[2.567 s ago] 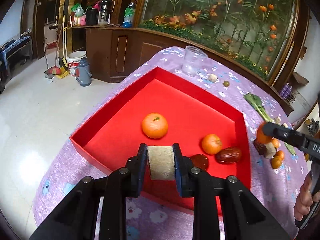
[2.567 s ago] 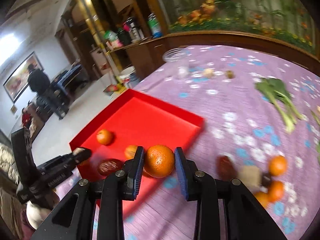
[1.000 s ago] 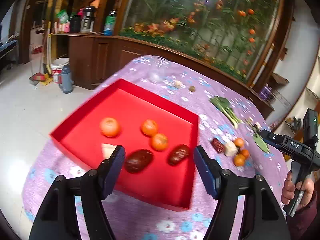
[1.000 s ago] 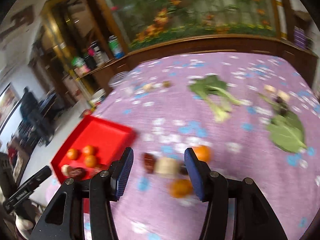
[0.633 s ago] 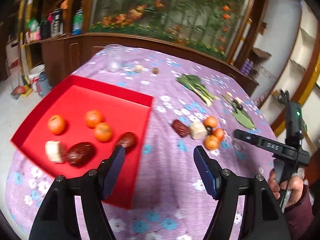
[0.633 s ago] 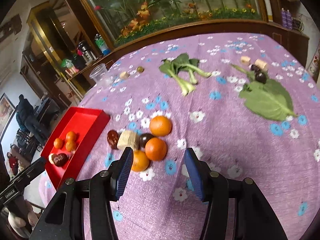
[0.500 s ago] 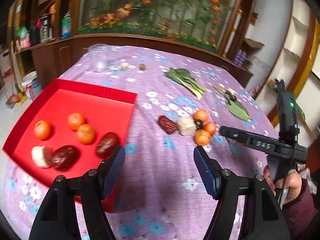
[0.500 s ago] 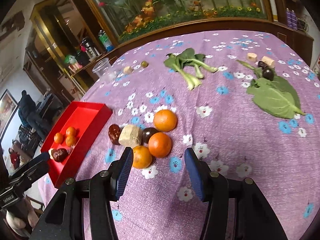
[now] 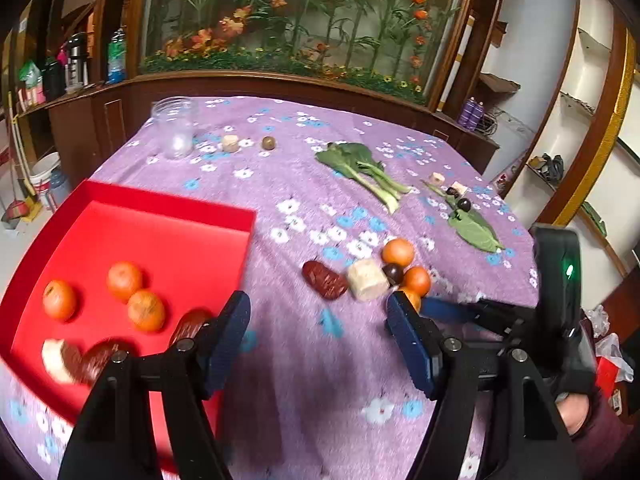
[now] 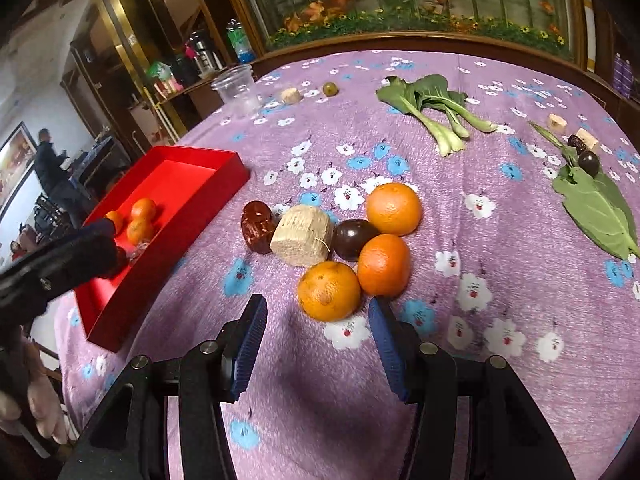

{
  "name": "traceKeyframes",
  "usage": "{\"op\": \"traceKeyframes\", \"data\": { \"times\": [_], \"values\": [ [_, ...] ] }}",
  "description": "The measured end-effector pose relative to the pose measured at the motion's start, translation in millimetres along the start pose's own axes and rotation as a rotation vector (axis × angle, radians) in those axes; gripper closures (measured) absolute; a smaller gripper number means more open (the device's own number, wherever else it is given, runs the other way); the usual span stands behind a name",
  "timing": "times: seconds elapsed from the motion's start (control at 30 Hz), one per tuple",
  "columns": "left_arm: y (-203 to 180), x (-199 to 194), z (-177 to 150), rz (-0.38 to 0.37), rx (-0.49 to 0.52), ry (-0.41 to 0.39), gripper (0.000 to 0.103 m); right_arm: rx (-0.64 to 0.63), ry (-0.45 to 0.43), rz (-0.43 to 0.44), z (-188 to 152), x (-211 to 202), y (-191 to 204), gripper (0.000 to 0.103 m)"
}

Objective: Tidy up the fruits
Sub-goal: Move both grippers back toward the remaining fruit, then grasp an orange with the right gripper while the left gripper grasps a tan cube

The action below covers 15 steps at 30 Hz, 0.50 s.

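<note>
Three oranges (image 10: 394, 208) lie clustered at centre frame of the right wrist view, touching one dark plum (image 10: 352, 239), one tan block (image 10: 302, 235) and one red date (image 10: 258, 226). One red tray (image 9: 168, 240) at lower left of the left wrist view holds three oranges (image 9: 124, 281), two dates (image 9: 190, 324) and one pale block (image 9: 56, 360). At upper right of the right wrist view: one bok choy (image 10: 430, 106), one leaf (image 10: 598, 208), two pale chunks (image 10: 557, 123), one plum (image 10: 589, 163). At upper left: one clear cup (image 10: 237, 90), one chunk (image 10: 291, 95), one green fruit (image 10: 330, 88).
</note>
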<state>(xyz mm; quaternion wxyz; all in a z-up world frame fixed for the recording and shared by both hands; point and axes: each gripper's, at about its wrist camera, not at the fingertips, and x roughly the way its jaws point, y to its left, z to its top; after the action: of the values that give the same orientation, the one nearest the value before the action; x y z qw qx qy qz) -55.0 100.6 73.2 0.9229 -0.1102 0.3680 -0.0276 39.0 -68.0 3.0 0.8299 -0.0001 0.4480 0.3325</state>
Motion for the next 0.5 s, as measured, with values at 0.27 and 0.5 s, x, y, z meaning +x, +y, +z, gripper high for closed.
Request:
{"op": "traceKeyframes", "data": {
  "times": [0.27, 0.5],
  "values": [
    [-32.4, 44.0, 21.0, -0.063, 0.144, 0.067, 0.033, 0.013, 0.003, -0.038, 0.7, 3.3, -3.9, 0.067],
    [-65.5, 86.3, 21.2, -0.115, 0.350, 0.161, 0.033, 0.056, 0.010, -0.042, -14.8, -18.5, -24.9, 0.067]
  ]
}}
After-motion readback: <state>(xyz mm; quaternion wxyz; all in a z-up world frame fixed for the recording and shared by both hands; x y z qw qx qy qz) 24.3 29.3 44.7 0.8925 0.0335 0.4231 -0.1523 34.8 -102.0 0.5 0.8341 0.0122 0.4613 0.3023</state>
